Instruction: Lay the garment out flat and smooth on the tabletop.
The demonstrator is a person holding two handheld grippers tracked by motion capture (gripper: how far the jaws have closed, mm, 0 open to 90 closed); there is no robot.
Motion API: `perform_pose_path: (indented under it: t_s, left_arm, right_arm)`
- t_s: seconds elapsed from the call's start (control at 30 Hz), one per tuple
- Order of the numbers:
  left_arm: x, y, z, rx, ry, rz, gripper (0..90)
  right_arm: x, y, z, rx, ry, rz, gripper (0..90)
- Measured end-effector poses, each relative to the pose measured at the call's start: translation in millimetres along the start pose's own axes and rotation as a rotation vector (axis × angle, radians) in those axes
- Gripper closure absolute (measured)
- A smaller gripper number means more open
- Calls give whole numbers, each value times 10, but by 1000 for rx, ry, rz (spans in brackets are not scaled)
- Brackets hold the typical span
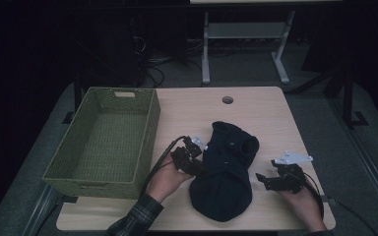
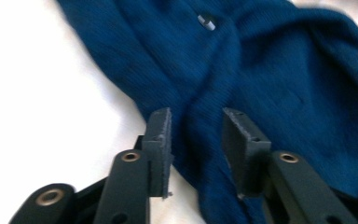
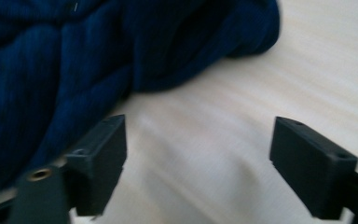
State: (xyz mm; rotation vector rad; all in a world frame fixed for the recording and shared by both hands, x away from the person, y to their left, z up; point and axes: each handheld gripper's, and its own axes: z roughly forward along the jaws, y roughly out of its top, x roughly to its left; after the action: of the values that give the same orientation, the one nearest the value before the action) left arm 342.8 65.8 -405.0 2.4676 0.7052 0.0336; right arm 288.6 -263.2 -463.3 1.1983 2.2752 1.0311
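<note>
A dark blue knitted garment lies bunched on the wooden table, right of centre. My left gripper is at the garment's left edge. In the left gripper view the garment has a fold running between the jaws of the left gripper, which stand narrowly apart over it. My right gripper is just right of the garment, low over bare table. The right gripper view shows the right gripper wide open with nothing between its jaws and the garment to its left.
A green woven basket stands on the table's left side, beside the garment. A round cable hole sits near the table's far edge. Beyond the table are a white desk frame and cables on the floor.
</note>
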Motion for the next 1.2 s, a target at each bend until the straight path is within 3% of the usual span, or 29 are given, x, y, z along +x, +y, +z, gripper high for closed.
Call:
perform_pose_path:
  t_s: [0.17, 0.33, 0.43, 0.53, 0.63, 0.73, 0.9, 1.0, 1.2]
  left_arm:
    - [169, 112, -17, -40, 36, -20, 588]
    - [294, 199, 30, -78, 50, -44, 538]
    - [343, 225, 79, -86, 42, -53, 516]
    - [362, 238, 140, -93, 28, -55, 505]
    - [395, 242, 216, -71, 18, -34, 507]
    - [426, 238, 288, -54, 2, -27, 579]
    - [450, 225, 368, -38, -16, -35, 829]
    - [457, 214, 381, -20, -18, -36, 864]
    - [450, 165, 265, -20, -5, -44, 873]
  right_arm:
    - [-80, 138, 38, -25, -17, 12, 315]
    - [-210, 262, 142, -35, -26, 56, 382]
    - [-259, 316, 221, -17, -13, 77, 391]
    - [-266, 361, 258, -51, 0, 88, 423]
    - [-277, 374, 348, -23, 9, 92, 435]
    - [-276, 403, 421, -9, 33, 98, 524]
    - [-256, 450, 506, 26, 52, 87, 736]
    - [-244, 462, 524, 29, 47, 75, 831]
    - [-244, 482, 480, 25, 20, 45, 855]
